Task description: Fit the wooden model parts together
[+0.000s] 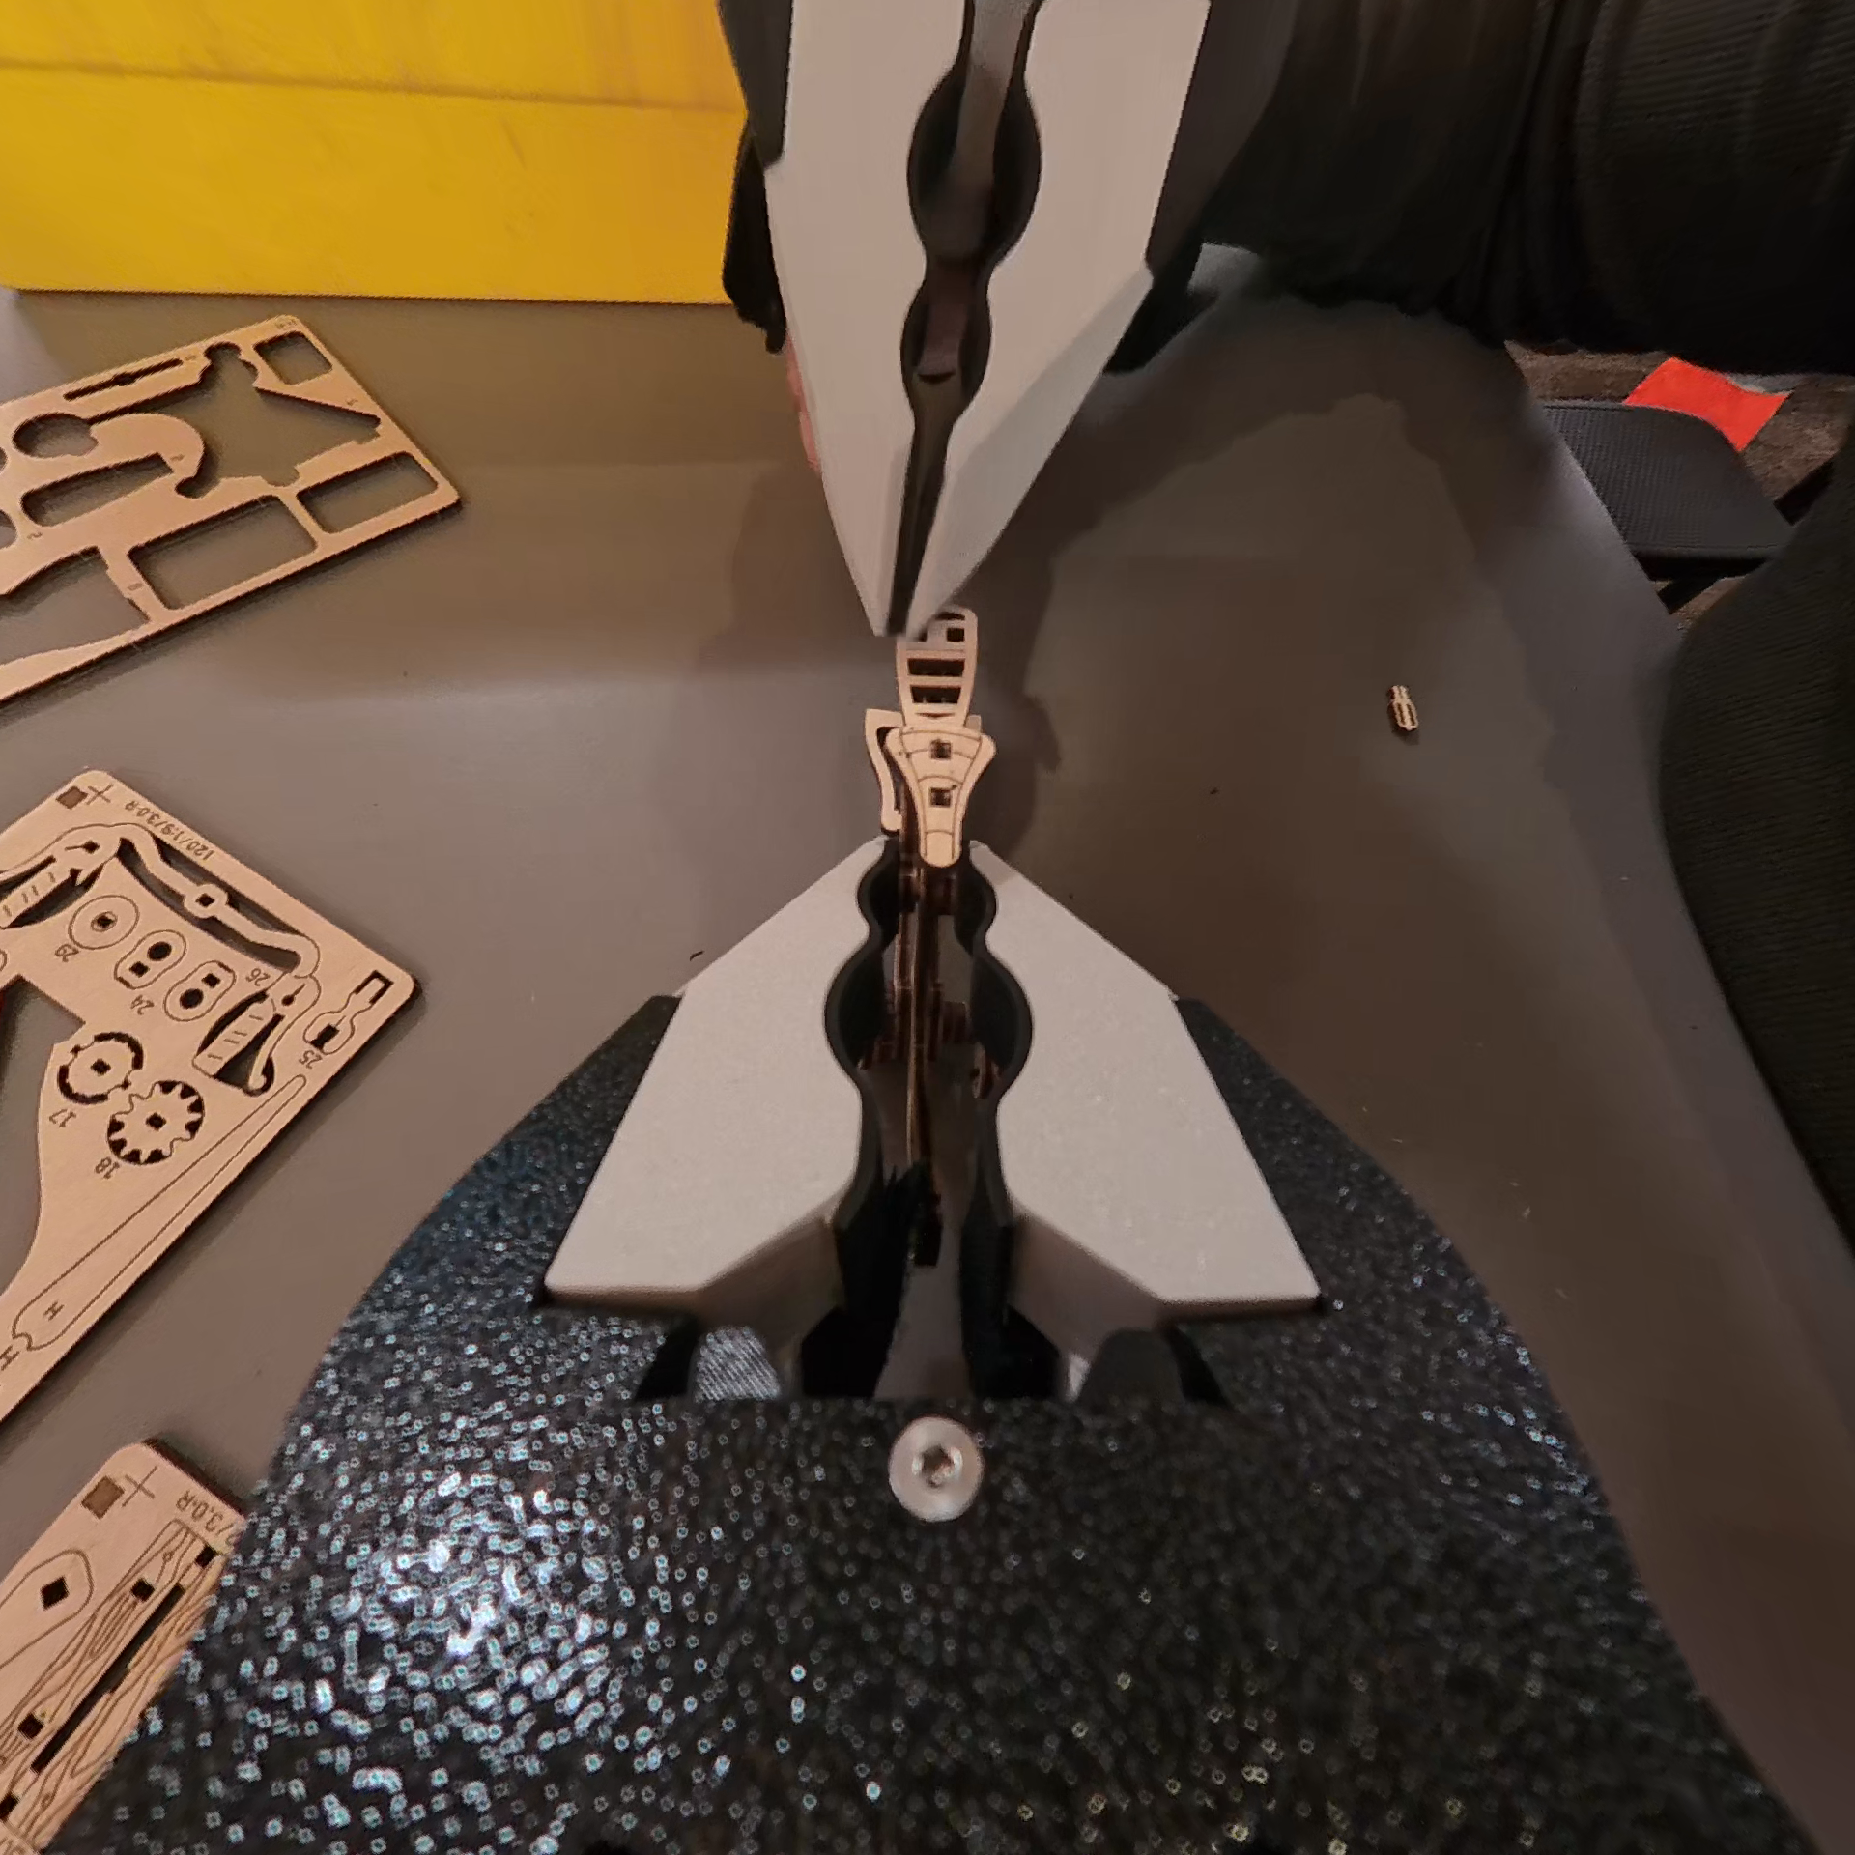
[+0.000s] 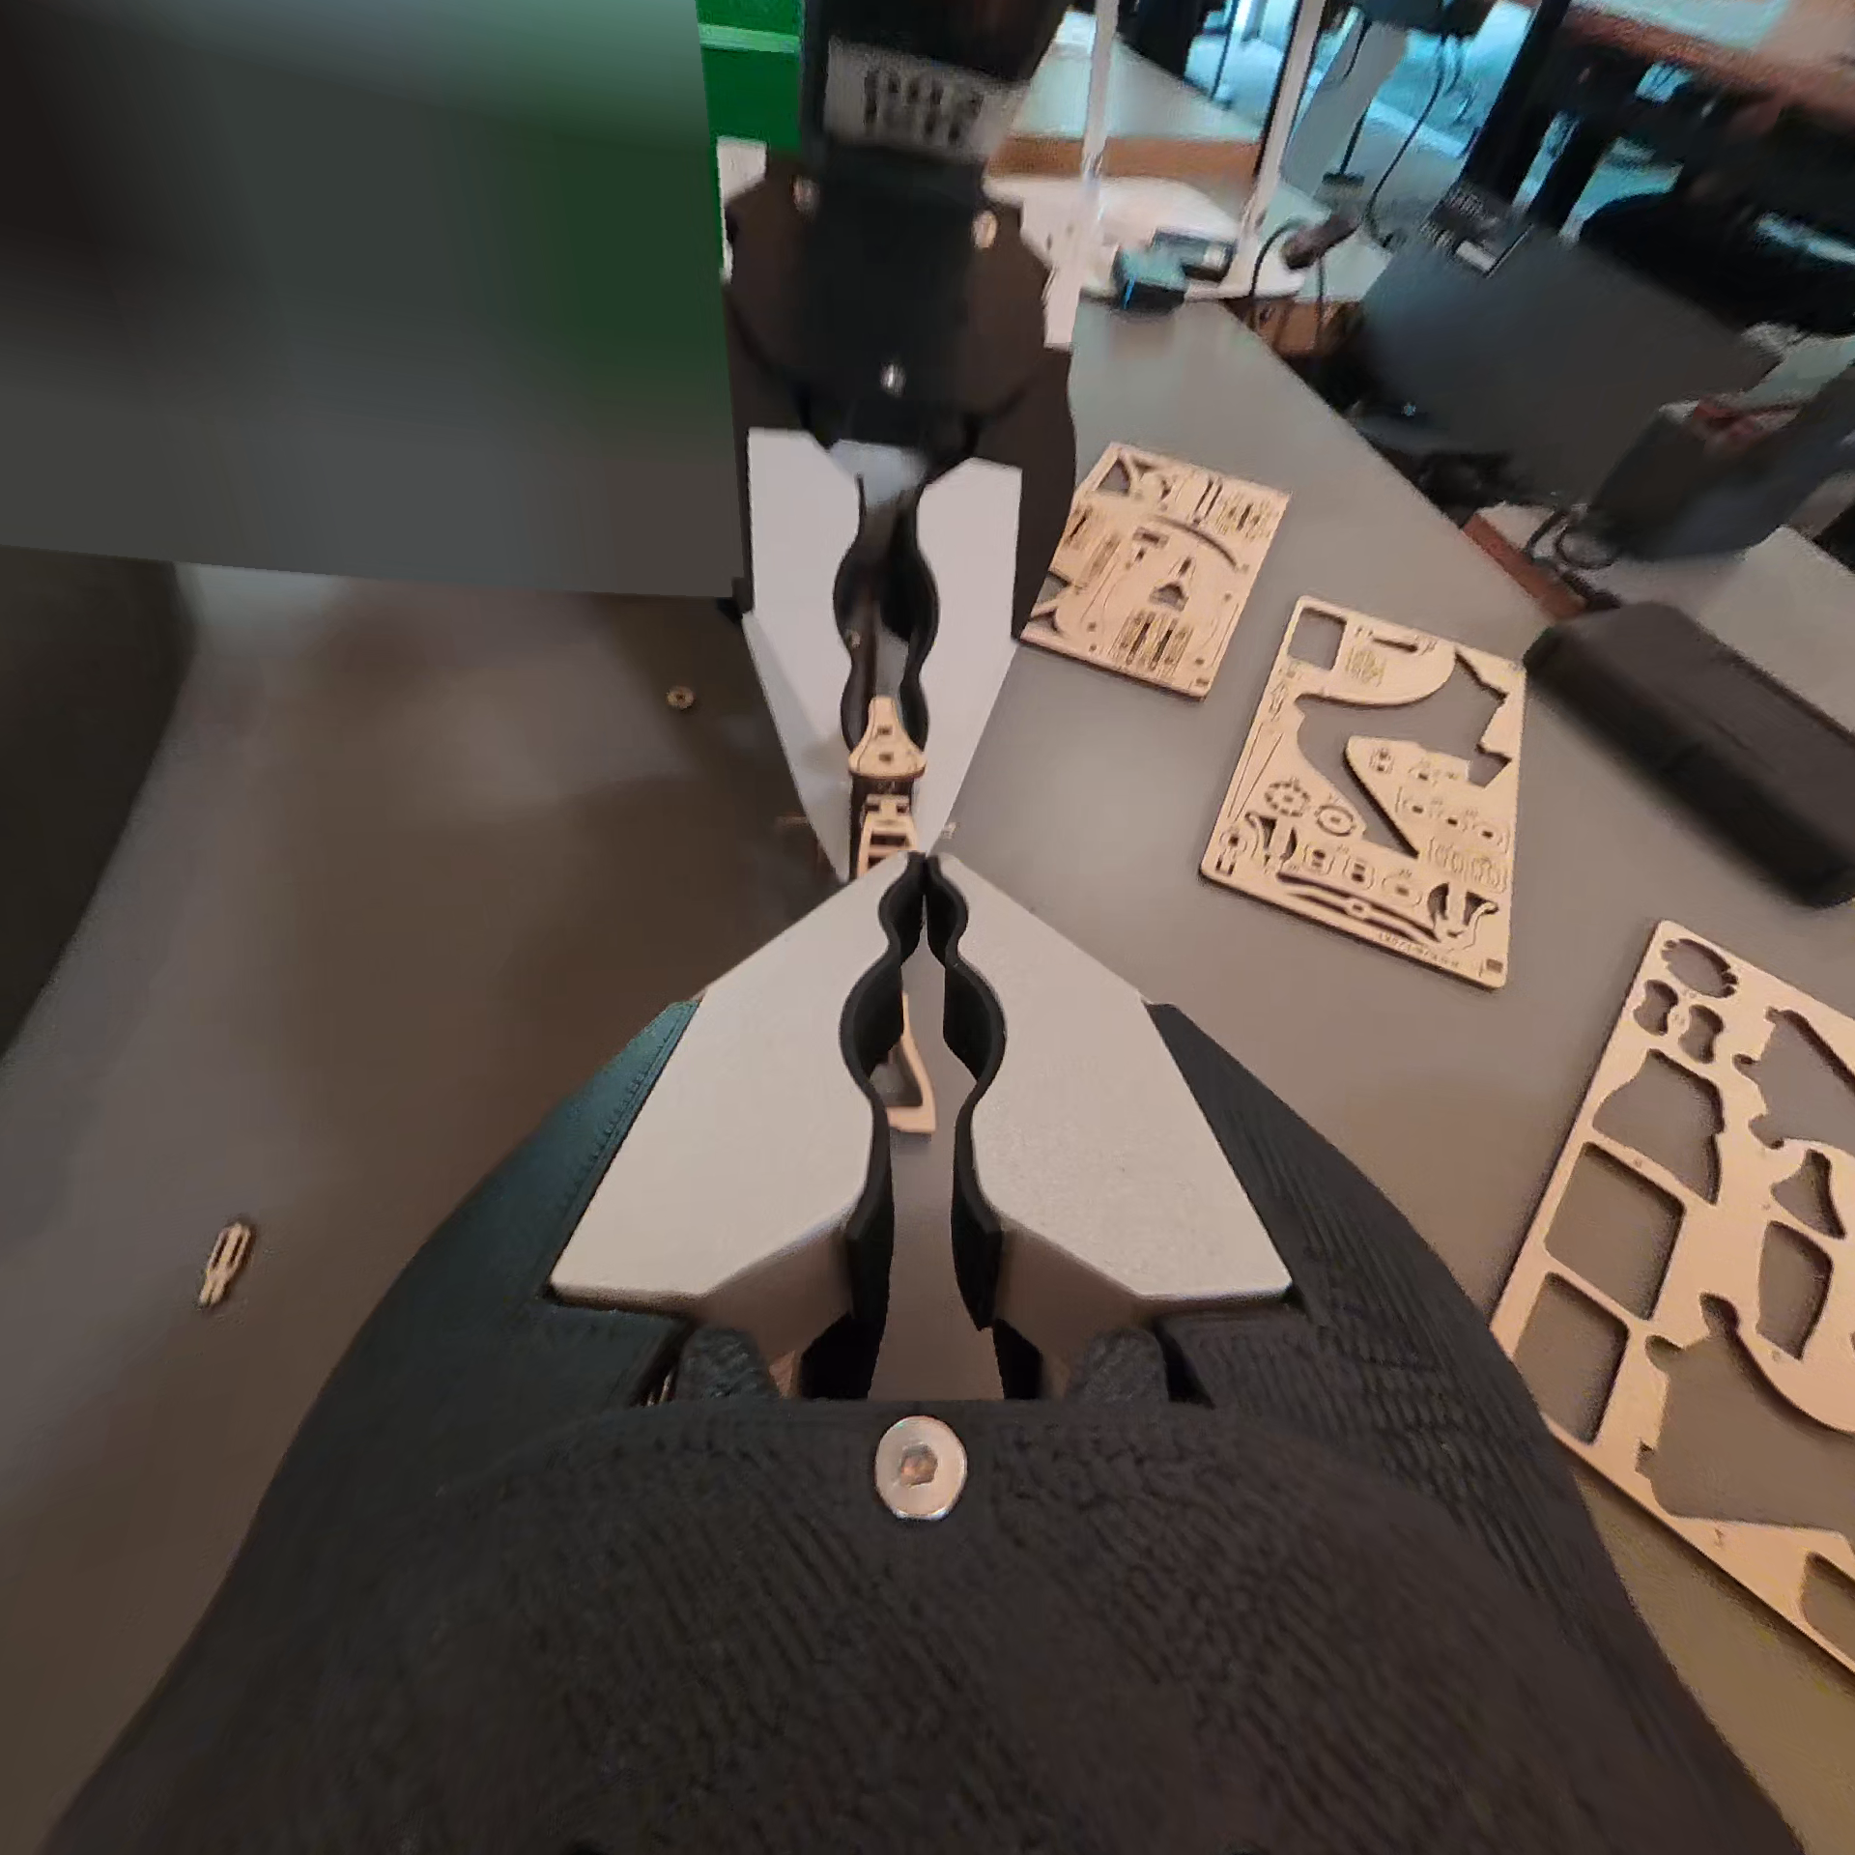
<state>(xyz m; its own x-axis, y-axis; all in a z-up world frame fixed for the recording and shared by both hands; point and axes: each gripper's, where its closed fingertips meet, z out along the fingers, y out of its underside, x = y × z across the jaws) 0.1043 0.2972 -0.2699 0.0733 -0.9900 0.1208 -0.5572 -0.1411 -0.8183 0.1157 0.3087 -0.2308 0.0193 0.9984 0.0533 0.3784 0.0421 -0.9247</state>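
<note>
Two grippers are meeting tip to tip mid-frame: the left gripper [image 1: 929,863] is clamping the wooden model [image 1: 929,793], most of it hiding between the fingers, while the right gripper [image 1: 908,622] is looking pinched shut at the model's far end. Engraved numbers are showing on the part sheets [image 1: 151,1004] lying lower left. Farther right, a tiny loose piece [image 1: 1402,710] is sitting, too small to identify.

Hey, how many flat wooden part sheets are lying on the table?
3. In the right wrist view: a mostly emptied sheet nearest, a half-punched sheet in the middle, a fuller sheet farthest. More may lie out of frame.
</note>
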